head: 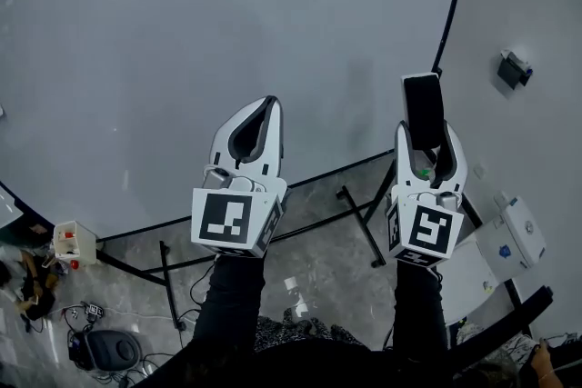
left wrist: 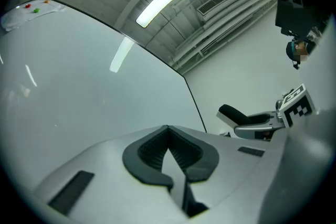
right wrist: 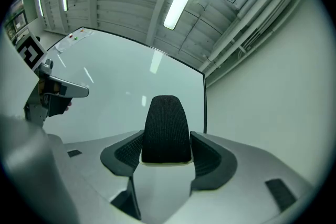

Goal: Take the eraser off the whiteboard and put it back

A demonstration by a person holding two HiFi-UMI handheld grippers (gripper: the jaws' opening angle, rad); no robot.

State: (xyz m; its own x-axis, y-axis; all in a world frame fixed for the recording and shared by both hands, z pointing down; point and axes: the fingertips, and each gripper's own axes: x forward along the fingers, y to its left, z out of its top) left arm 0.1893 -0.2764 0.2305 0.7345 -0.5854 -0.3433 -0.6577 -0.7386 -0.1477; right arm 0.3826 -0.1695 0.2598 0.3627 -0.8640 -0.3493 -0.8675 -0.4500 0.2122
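We find the right gripper (right wrist: 167, 157) pinching the block eraser (right wrist: 167, 126) with its white body and black felt face (felt side towards that gripper's camera). The felt end projects past the jaw tips. The left gripper (left wrist: 168, 131) has its jaws pressed together with nothing between them. Both grippers are held side by side before the large white whiteboard (head: 227, 32). The eraser lies near the board's black right edge (head: 452, 14). We cannot tell whether it touches the surface.

Both sleeved arms (head: 235, 304) reach forward, left tool (head: 270, 104) with jaws together, right tool (head: 425, 139) clamping the eraser (head: 423, 100).
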